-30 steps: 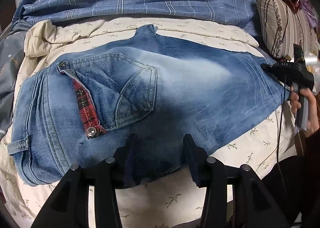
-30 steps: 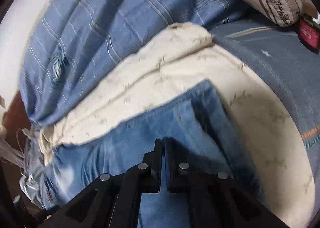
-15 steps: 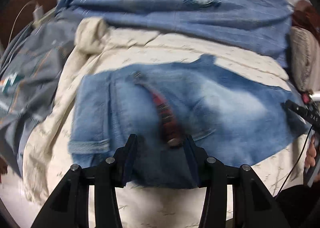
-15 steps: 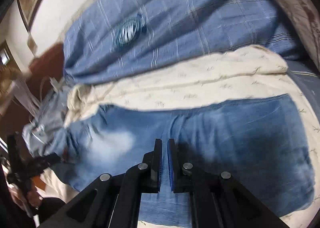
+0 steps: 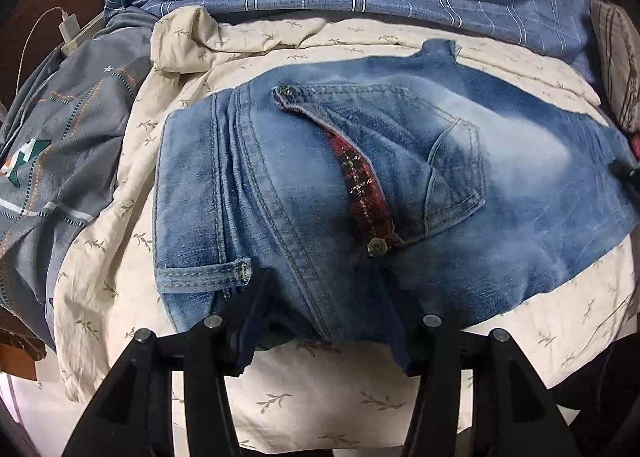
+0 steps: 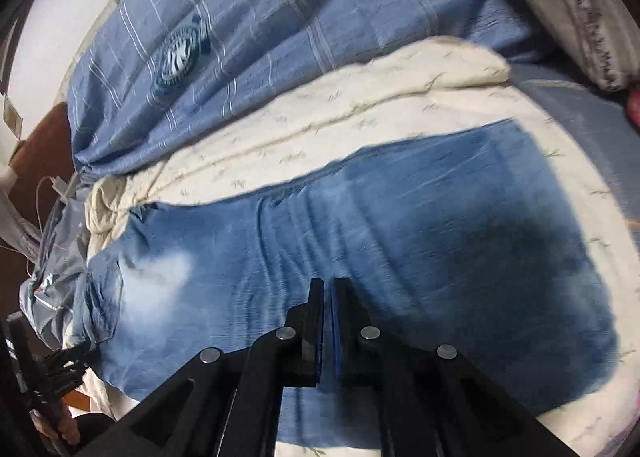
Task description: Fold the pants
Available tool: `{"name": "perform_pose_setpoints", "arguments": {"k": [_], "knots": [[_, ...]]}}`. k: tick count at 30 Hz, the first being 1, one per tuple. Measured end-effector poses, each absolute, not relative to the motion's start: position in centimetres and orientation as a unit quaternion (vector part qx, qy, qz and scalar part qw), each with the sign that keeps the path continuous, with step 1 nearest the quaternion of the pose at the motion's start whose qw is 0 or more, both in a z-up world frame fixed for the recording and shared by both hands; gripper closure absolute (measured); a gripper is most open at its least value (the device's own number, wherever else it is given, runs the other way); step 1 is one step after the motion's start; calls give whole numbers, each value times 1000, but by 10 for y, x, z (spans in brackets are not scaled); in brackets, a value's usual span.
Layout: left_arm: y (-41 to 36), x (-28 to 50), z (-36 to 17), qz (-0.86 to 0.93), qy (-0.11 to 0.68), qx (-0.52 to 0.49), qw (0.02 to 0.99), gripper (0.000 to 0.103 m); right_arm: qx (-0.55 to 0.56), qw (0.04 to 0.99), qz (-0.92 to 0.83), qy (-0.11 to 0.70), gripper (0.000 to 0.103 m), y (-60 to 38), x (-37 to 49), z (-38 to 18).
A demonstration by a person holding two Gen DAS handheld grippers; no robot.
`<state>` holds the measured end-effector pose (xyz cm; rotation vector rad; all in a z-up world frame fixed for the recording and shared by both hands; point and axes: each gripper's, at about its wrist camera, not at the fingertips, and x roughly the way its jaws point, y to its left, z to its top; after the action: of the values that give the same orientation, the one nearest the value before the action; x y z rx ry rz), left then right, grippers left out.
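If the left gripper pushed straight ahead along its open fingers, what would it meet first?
Most likely the faded blue denim jeans: the left gripper already straddles their near edge by the waistband, jaws wide apart. Past that lies the red tartan pocket trim. Depth is uncertain.

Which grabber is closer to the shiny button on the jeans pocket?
The left. The left gripper sits open at the waistband end of the jeans, just below the button. The right gripper is shut farther along the leg; no button shows there.
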<state>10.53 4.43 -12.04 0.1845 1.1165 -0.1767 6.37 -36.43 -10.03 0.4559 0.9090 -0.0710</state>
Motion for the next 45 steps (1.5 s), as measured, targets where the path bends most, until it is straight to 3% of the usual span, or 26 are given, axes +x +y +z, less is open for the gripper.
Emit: {"name": "perform_pose_setpoints", "arguments": {"k": [6,9,17,18,20,21,22,26,29,33,39,45], "knots": [[38,97,-118,-69,529,107,839,47,232,881,11,412,96,-356,48,-88],[42,89,-102,-86,528,67,842,47,220,887,55,402,96,-331,47,-79],[49,80,-47,-92,438,19,894,45,208,900,139,358,92,-266,61,-67],[53,85,-48,-81,434,11,897,44,207,901,144,354,86,-258,65,-66],[57,95,-56,-54,439,-3,897,44,209,902,156,343,62,-244,71,-64],[59,100,-62,-47,445,-8,894,44,212,906,157,332,30,-238,73,-63],[59,103,-67,-40,449,-8,892,44,210,913,154,315,24,-234,73,-60],[67,114,-101,-5,475,-2,880,44,156,923,135,326,25,-211,100,-55],[76,116,-118,-14,480,-13,877,38,114,914,125,368,30,-194,133,-62],[79,110,-118,-23,477,-12,879,34,38,894,118,431,64,-164,182,-82],[78,114,-119,-44,476,6,878,33,-28,872,98,479,74,-131,226,-114],[76,113,-123,-59,475,25,877,32,1,862,82,501,74,-134,240,-127]]}}
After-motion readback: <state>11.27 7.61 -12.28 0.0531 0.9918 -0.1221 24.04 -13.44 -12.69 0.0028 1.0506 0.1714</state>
